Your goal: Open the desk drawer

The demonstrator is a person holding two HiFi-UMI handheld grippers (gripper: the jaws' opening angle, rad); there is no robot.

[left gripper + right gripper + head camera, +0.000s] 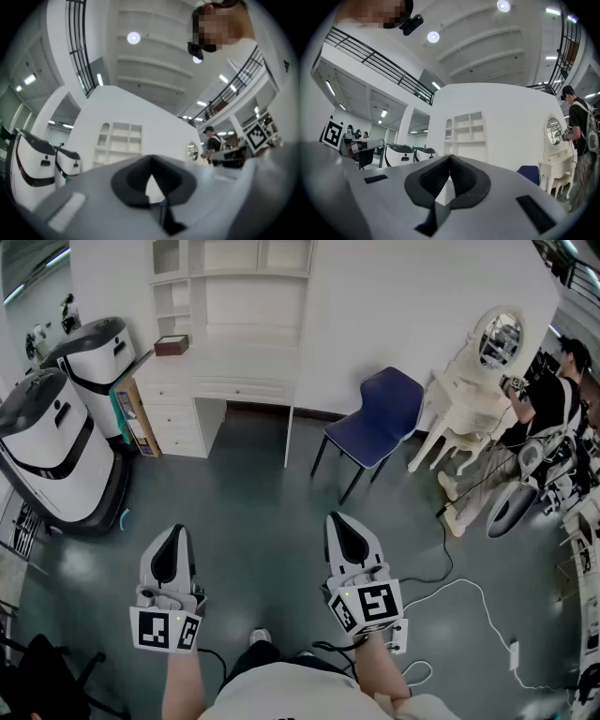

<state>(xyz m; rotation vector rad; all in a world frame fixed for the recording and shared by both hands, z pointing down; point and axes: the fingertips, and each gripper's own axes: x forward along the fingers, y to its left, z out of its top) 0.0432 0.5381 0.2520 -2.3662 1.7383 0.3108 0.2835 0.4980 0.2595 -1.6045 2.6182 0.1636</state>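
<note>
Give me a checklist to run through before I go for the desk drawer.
1. Desk drawer in sight, closed: ok.
2. Drawer handle located: cannot tell, too small in the head view.
3. Left gripper and right gripper empty: ok.
4. Jaws apart for a grasp: not ok, both shut.
5. Grippers at the drawer: not ok, bare floor lies between.
6. Way to the desk: ok, blue chair stands off to its right; white cable lies further right.
</note>
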